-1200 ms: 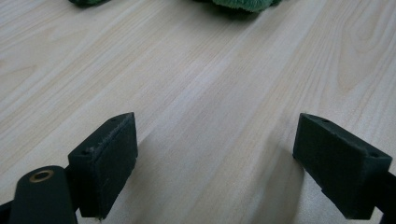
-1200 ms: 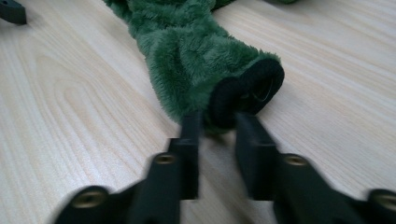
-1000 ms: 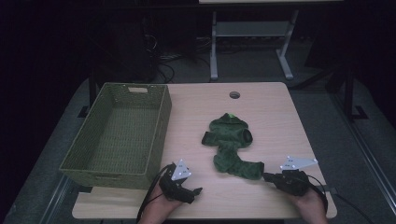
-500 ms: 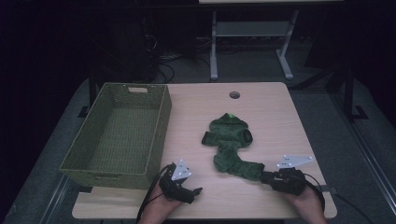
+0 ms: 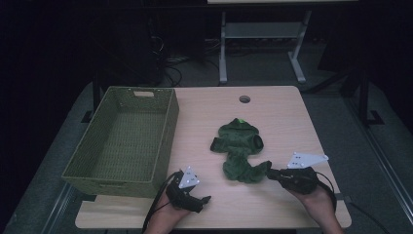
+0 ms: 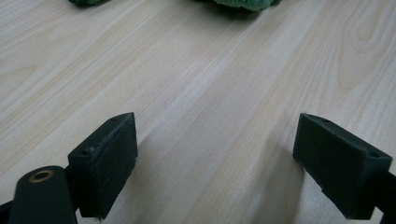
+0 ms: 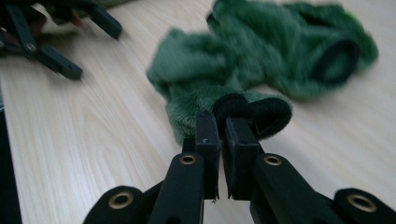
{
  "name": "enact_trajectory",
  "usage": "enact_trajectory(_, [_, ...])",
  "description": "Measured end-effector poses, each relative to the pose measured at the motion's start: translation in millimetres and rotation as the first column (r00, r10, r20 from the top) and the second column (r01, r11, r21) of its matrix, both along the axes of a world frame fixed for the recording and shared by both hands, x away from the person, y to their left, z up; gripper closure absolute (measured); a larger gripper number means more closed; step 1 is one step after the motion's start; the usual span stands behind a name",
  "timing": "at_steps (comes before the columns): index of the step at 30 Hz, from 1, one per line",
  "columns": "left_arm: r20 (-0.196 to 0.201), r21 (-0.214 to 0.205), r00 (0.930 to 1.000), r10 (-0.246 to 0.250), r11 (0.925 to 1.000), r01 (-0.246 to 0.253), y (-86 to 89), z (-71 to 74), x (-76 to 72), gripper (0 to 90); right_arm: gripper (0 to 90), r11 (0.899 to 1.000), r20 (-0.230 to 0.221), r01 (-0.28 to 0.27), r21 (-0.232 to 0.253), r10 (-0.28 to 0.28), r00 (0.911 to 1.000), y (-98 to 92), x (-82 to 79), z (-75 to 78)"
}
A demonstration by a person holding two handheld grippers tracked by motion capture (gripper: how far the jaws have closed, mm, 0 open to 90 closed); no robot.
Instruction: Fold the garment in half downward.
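At the left of the desk (image 5: 272,105) stands a green woven basket (image 5: 122,141), long and rectangular, with its near wall just beside my left hand. My left tongs (image 5: 202,200) rest low over the near edge of the desk, close to the basket's near right corner. In the left gripper view their two black pads (image 6: 105,163) stand wide apart, and between them I see only the bare light wood; they hold nothing. The green cloth lies at the far edge of that view, well apart from them.

In the middle of the desk, a little to the right, lies the green fleece garment (image 5: 238,151), small, soft and crumpled. Its hood points to the far side, and a cuff with a black edge (image 7: 261,112) points to the near right.

At the right, my right tongs (image 5: 270,174) point left toward the garment. Their jaws are almost closed, and they have just been closing a little. In the right gripper view the pads (image 7: 240,140) pinch the black-edged cuff, and the fleece bunches up just beyond their tips. The grey three-cornered plate (image 5: 307,159) sits on top of these tongs.
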State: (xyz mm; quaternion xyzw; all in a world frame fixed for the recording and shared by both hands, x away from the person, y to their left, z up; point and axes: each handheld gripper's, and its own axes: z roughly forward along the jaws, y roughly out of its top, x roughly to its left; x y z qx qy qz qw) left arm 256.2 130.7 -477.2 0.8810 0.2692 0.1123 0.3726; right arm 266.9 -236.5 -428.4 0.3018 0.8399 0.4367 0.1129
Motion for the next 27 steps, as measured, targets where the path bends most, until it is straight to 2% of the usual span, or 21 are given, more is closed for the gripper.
enact_trajectory(2, [-0.001,-0.01,1.0,0.006,0.9999,-0.006,-0.6,-0.4,-0.4,13.1,85.2,1.0,0.02,-0.022,0.002,0.022,0.9995,6.6,3.9,6.8])
enact_trajectory(6, [0.003,-0.001,1.0,0.001,1.0,-0.001,-0.1,0.0,0.2,13.2,85.3,0.998,0.052,-0.062,-0.003,0.062,0.9967,20.0,12.1,16.4])
enact_trajectory(13, [0.006,-0.001,1.0,0.0,1.0,0.0,0.0,-0.1,0.3,13.2,85.0,0.993,0.075,-0.116,-0.019,0.117,0.9903,45.5,28.0,23.0])
enact_trajectory(21, [0.004,-0.003,1.0,0.002,1.0,-0.002,-0.1,-0.2,0.1,13.2,82.5,0.989,0.064,-0.148,-0.012,0.149,0.9868,72.6,48.4,20.4])
enact_trajectory(27, [0.005,0.001,1.0,-0.002,1.0,0.002,0.1,-0.1,0.3,13.2,73.6,0.991,0.052,-0.135,-0.007,0.136,0.9894,85.6,59.2,12.8])
